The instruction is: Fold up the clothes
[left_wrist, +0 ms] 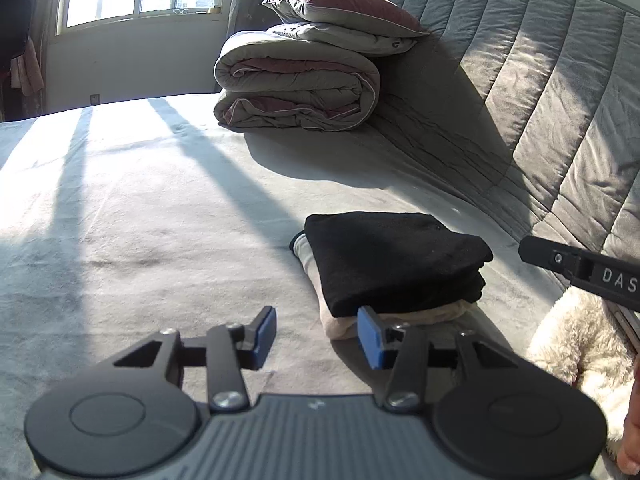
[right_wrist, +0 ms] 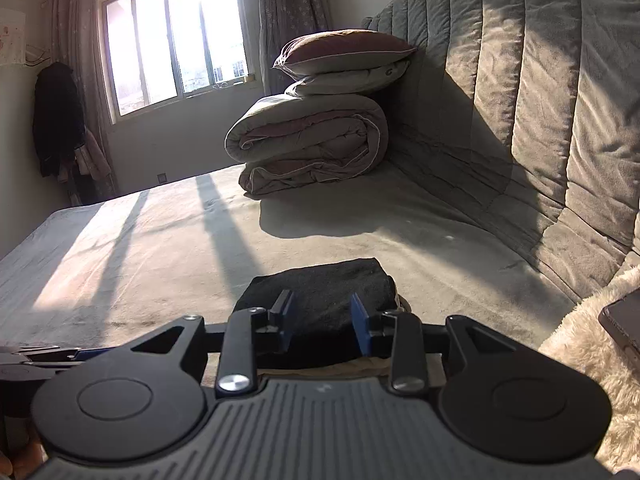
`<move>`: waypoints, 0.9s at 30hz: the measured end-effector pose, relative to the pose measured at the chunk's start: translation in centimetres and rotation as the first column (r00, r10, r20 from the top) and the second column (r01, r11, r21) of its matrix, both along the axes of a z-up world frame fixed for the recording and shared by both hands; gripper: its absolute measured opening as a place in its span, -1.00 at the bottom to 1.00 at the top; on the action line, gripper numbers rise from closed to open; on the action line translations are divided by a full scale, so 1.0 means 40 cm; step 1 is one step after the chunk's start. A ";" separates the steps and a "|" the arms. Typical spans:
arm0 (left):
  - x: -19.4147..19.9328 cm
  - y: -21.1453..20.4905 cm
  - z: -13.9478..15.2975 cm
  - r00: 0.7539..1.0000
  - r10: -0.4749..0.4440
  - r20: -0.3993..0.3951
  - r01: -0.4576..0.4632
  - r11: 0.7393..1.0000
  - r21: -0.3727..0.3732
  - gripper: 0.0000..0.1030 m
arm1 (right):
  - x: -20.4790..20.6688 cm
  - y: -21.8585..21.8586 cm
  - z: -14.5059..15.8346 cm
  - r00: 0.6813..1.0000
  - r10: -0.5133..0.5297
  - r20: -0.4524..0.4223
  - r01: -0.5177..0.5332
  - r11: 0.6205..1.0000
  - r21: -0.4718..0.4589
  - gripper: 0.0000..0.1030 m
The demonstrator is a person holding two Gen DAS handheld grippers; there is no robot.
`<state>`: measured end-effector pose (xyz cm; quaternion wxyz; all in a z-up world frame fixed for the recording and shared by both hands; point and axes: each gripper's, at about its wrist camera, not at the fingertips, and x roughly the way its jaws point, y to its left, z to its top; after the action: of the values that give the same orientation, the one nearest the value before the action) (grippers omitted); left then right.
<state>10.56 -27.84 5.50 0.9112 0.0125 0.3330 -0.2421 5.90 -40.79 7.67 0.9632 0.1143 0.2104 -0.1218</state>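
My left gripper (left_wrist: 316, 336) and right gripper (right_wrist: 320, 320) both gape empty; the black garment (left_wrist: 396, 260) lies folded at one o'clock. Next, I'd fetch another piece.

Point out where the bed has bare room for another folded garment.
Free: the broad sunlit grey sheet left of the folded black garment, and the strip between it and the rolled grey-and-maroon quilt. Crowded: right of the stack, by the fluffy cream blanket and quilted grey headboard.
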 end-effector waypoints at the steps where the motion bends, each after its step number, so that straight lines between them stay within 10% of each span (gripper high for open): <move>1: -0.018 0.008 0.008 1.000 0.000 -0.008 0.000 1.000 0.008 0.20 | -0.013 0.013 0.009 1.000 -0.009 -0.007 0.009 1.000 0.012 -0.07; 13: -0.158 0.114 0.065 1.000 0.016 -0.003 -0.016 0.996 0.090 0.98 | -0.130 0.158 0.011 0.991 -0.098 -0.089 0.103 0.993 0.063 0.57; 18: -0.180 0.139 0.061 0.999 0.007 -0.051 0.000 0.992 0.127 0.98 | -0.154 0.184 -0.018 0.988 -0.131 -0.083 0.136 0.989 0.065 1.00; 27: -0.201 0.155 0.015 0.998 0.018 -0.064 -0.005 0.980 0.201 0.99 | -0.133 0.200 -0.074 0.979 -0.144 -0.147 0.152 0.987 0.050 1.00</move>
<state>2.50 -21.64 6.10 0.8953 0.0944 0.3856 -0.2021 0.56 -32.79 4.73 0.9299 0.1500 0.2736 -0.1946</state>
